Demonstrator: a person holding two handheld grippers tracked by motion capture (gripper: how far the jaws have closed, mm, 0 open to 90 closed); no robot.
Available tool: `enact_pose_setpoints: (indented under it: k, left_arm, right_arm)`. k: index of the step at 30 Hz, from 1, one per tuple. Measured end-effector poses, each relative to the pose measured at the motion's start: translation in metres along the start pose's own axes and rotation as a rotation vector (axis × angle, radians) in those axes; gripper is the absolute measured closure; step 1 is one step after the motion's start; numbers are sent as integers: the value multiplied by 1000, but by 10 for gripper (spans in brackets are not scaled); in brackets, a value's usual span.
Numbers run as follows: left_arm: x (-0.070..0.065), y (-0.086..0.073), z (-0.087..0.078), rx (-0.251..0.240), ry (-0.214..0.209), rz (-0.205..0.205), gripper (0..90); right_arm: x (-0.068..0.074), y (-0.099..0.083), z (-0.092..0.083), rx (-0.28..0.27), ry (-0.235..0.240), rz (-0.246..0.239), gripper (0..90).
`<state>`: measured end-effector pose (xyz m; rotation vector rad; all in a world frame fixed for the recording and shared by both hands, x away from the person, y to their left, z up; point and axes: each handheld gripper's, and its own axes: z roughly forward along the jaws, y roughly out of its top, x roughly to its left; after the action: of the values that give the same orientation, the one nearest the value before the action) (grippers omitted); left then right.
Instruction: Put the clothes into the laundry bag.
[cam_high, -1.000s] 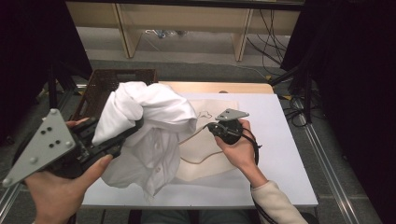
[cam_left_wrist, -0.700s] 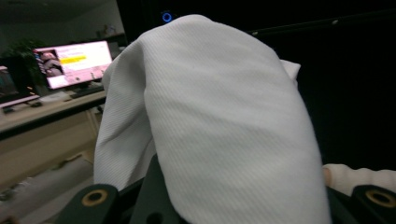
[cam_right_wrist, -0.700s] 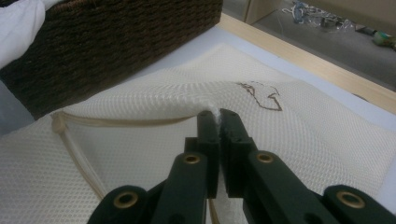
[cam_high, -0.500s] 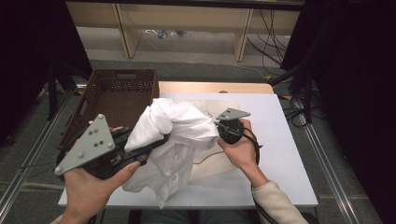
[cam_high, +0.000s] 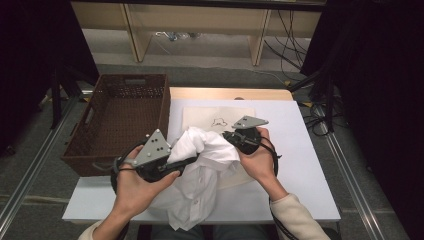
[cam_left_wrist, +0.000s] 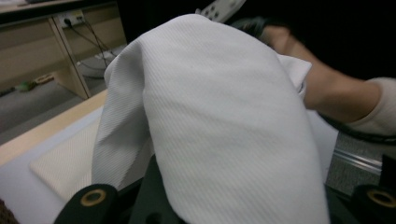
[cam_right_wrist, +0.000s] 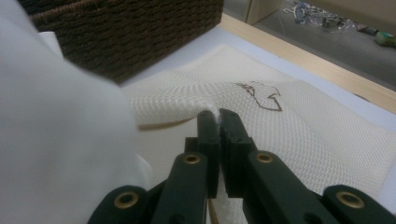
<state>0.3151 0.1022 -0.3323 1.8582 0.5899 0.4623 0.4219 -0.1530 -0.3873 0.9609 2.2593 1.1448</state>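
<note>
Left hand-held gripper (cam_high: 187, 161) has dropped toward the desk (cam_high: 305, 150) since the earlier frame, bringing the bunched shirt (cam_high: 202, 172) down with it; basket (cam_high: 122, 117) now unobstructed; right hand-held gripper (cam_right_wrist: 218, 122) hasn't shifted. Left jaws clamp a thick wad of shirt, cloth draped over them; right jaws together, pinching a thin white edge of it. Shirt hangs between both, tail trailing off the desk's near edge, over the cream cloth (cam_right_wrist: 299, 126) lying flat beyond. Handling guess: light, limp, no stiffness, will sag and slide out of a shallow pinch; grab seams, collar or shoulder, not loose middle; buttons could snag.
</note>
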Motion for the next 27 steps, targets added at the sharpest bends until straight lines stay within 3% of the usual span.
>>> enact_pose_setpoints:
  k: [1,3,5,6,9,10,14,16,18,20,21,22,25,27]
  left_arm:
    - [1,-4,5,17,3,-11,737]
    - [4,-11,14,45,12,-8,736]
    - [4,-17,23,65,30,-3,734]
    - [4,-19,26,73,32,-2,733]
    - [3,-23,37,105,48,24,732]
    - [3,-24,40,124,46,37,731]
    - [1,-29,55,154,50,48,730]
    - [1,-31,63,188,47,84,729]
    - [0,-34,72,196,44,63,728]
    - [2,-35,78,220,44,78,727]
    - [1,-36,81,232,37,58,727]
    - [2,-37,83,239,35,74,727]
    - [1,-41,91,260,27,67,727]
    - [2,-44,96,255,31,71,726]
  right_arm:
    - [-2,0,1,-8,6,-28,892]
    - [0,1,0,-4,9,-6,892]
    - [-1,1,0,-6,10,-17,892]
    - [2,0,0,3,11,21,892]
    - [2,1,0,2,10,18,892]
    - [1,1,0,-3,7,-4,893]
    - [1,1,0,-6,7,-9,893]
    - [2,1,0,-8,6,2,893]
    - [2,1,0,-12,7,-8,893]
    - [2,1,0,-11,7,-11,893]
    - [2,1,0,-12,7,-6,893]
    - [2,1,0,-13,7,-4,893]
    - [0,1,0,-14,5,-24,893]
    - [3,1,-1,-8,8,10,893]
